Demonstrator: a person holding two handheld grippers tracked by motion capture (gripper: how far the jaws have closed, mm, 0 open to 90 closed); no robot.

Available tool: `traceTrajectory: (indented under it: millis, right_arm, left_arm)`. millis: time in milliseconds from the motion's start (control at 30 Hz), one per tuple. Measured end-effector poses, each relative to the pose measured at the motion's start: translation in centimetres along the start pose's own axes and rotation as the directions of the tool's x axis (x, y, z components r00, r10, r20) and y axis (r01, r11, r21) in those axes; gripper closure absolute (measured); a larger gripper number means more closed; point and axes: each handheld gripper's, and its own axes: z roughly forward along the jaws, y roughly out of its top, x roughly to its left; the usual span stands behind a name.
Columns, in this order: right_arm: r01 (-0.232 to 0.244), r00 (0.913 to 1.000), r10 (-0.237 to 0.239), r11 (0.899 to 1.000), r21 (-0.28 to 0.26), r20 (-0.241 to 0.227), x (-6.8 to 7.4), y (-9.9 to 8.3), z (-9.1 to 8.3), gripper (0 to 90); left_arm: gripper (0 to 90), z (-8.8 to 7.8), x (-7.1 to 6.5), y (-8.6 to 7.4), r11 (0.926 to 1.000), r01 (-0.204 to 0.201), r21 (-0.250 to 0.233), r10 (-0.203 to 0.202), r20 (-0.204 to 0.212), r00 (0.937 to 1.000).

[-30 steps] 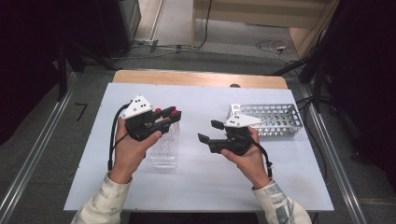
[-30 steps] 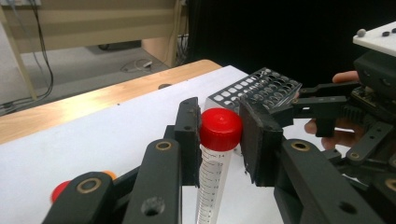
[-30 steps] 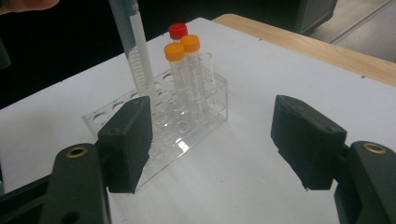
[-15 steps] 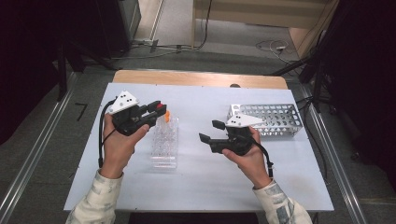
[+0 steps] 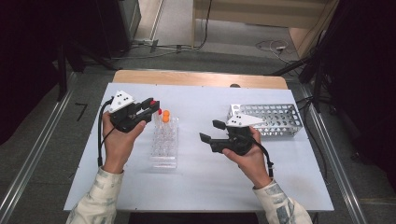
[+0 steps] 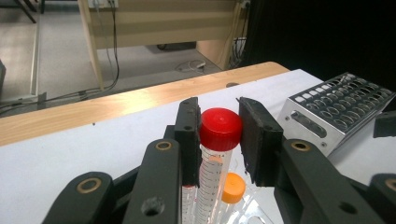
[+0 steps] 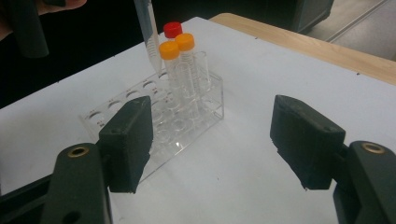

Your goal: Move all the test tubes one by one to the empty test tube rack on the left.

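Note:
My left gripper (image 5: 152, 106) (image 6: 218, 105) is shut on the red cap of a clear graduated tube (image 6: 219, 129). The tube hangs upright at the far left corner of the clear plastic rack (image 5: 164, 142) (image 7: 205, 102). In the right gripper view the tube's pointed end (image 7: 150, 44) sits just above the rack's holes. A red-capped tube (image 7: 173, 29) and two orange-capped tubes (image 7: 169, 49) stand at the rack's far end (image 5: 165, 116). My right gripper (image 5: 211, 131) (image 7: 215, 135) is open with nothing in it, to the right of the rack and pointing at it.
A perforated metal rack (image 5: 275, 119) (image 6: 336, 105) lies at the table's right, just behind my right hand. The white tabletop (image 5: 196, 182) ends at a wooden strip (image 5: 201, 78) along the far edge. Cables trail on the floor beyond.
My left gripper has carried the red-capped tube leftward, from above the rack's middle to its far left corner. The right gripper has stayed put.

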Motion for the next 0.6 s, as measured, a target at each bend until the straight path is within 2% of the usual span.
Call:
traceTrajectory:
  millis: [133,267,600]
  right_arm:
    - [0.001,1.0,-0.001,1.0,0.0,-0.001,0.0,0.0,0.0,28.8]
    - [0.0,1.0,0.0,1.0,-0.001,0.001,0.0,0.0,-0.1,28.8]
    - [0.001,1.0,-0.001,1.0,-0.007,0.0,-0.1,0.0,-0.2,28.8]
  left_arm:
    - [70.9,0.2,-0.1,-0.7,0.9998,-0.004,-0.021,0.004,-0.023,0.9997]
    - [70.8,0.4,-0.2,-1.4,0.9999,-0.014,-0.01,0.014,-0.04,0.9991]
    - [70.7,1.3,-0.6,-3.1,0.9976,-0.033,0.06,0.036,-0.054,0.9979]
